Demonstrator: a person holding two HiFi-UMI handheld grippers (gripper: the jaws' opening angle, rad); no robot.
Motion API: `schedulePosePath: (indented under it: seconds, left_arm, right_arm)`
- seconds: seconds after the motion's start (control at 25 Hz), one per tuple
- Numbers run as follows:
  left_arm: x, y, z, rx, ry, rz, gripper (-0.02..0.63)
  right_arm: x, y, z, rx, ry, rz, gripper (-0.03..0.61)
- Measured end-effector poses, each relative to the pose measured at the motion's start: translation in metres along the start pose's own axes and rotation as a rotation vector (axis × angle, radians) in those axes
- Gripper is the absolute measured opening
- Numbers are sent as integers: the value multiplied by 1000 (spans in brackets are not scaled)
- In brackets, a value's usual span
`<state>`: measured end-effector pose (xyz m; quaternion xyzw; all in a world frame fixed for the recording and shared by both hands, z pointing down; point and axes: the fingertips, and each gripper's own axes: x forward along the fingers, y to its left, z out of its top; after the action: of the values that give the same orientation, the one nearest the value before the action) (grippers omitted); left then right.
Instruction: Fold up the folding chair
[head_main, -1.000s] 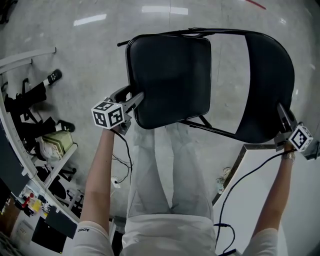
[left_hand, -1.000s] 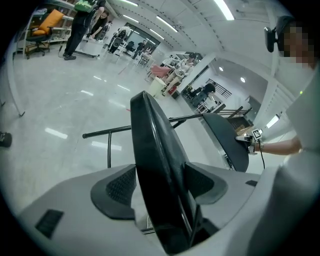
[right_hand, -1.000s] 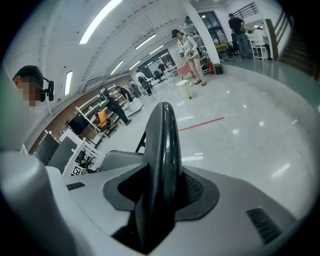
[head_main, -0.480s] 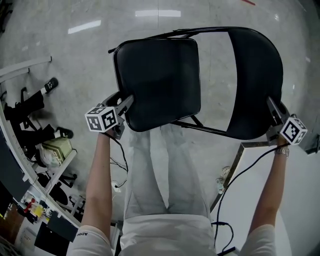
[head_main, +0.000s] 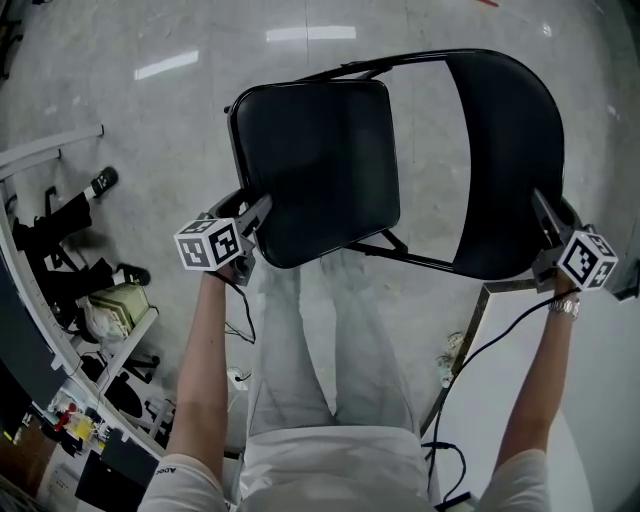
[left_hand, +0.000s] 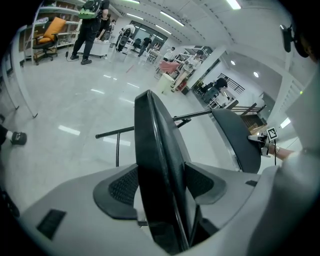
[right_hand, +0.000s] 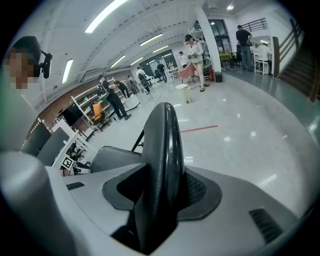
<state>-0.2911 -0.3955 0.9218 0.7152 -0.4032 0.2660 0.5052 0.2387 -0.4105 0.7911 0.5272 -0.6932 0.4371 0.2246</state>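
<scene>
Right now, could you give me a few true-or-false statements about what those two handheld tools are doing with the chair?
1. The left gripper has the seat between its fingers. True.
2. The right gripper grips a leg. False: the backrest edge is between its fingers, which are opening.
3. The chair is folded flat. False: seat and backrest stand well apart, with floor showing between them.
4. The seat and backrest are both black. True.
</scene>
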Motion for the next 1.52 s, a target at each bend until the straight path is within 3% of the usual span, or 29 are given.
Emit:
schedulePosePath:
  seconds: [0.64,1.08,1.52]
  left_arm:
    - [-8,-98,17,194,8,-68,301]
    - [-6,-199,28,460,44,-202,302]
    - [20,-296,35,668,56,-319,301]
  right_arm:
    - [-49,20,34,-70,0,-83,170]
    - [-88,27,50,-95,0,-150,173]
    - [-118,32,56,-114,-5,-236,173]
